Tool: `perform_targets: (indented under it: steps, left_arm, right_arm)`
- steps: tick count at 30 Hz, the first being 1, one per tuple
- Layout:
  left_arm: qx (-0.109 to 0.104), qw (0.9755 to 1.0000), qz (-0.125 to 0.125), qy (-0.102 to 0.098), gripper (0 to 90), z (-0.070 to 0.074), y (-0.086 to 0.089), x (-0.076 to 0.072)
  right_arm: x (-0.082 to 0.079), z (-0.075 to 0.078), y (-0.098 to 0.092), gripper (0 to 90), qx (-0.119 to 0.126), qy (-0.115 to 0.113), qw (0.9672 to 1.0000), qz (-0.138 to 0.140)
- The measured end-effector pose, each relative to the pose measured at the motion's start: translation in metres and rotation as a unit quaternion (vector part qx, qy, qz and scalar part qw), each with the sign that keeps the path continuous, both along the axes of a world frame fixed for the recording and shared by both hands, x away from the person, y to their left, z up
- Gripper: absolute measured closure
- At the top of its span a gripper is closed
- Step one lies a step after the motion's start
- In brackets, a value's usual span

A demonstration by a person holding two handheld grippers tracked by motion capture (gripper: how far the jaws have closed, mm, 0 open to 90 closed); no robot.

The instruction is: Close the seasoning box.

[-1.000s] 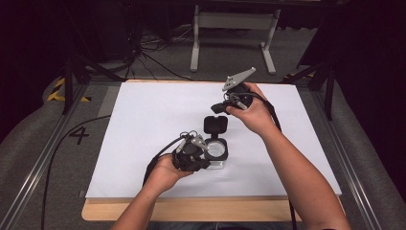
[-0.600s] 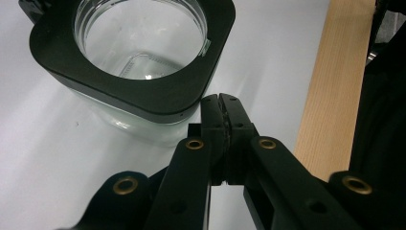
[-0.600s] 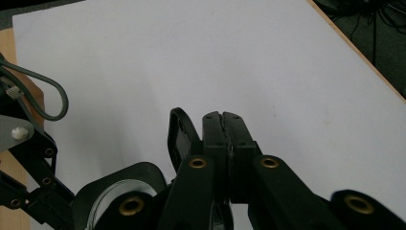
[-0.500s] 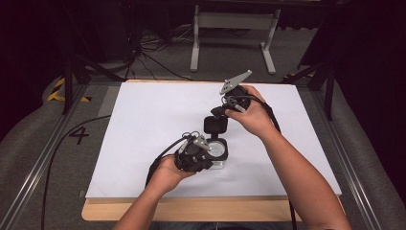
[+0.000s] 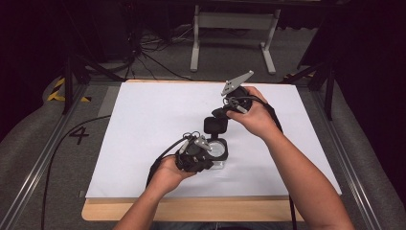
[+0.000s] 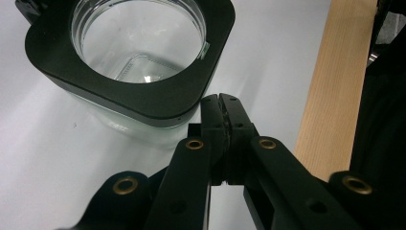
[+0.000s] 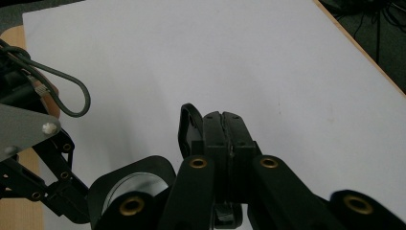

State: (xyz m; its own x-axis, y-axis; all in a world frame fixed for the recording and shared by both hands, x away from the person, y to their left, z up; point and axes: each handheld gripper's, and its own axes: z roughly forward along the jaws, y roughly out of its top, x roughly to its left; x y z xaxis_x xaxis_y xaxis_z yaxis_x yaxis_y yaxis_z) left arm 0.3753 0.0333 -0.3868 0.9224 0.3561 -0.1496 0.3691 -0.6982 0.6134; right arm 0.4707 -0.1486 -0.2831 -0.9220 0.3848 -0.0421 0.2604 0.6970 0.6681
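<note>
White sheet covers the table, dark floor and cables behind; clear jar with black square collar stands open near the front edge, just beside the left tongs; left jaws pressed together, nothing between them; right tongs shut on a thin black lid, held edge-on just beyond the jar; right hand grips its handle.

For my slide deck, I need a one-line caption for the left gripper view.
Left gripper, jaws closed together, beside an open clear glass jar with a black square-cornered collar on a white table sheet.
</note>
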Motion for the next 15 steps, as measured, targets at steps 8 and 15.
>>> perform_targets:
  steps: [8, 15]
  left_arm:
    - [-0.001, 1.0000, -0.001, -0.001, 89.8, -0.0002, -0.0002, 0.0003]
    - [0.000, 1.0000, 0.003, 0.000, 89.7, -0.0009, -0.0004, 0.0000]
  right_arm:
    - [-0.0023, 0.0005, -0.0009, 90.0, 0.003, 0.004, 1.0000, 0.003]
    - [-0.0101, 0.0017, -0.0024, 90.0, 0.005, 0.014, 0.9998, 0.014]
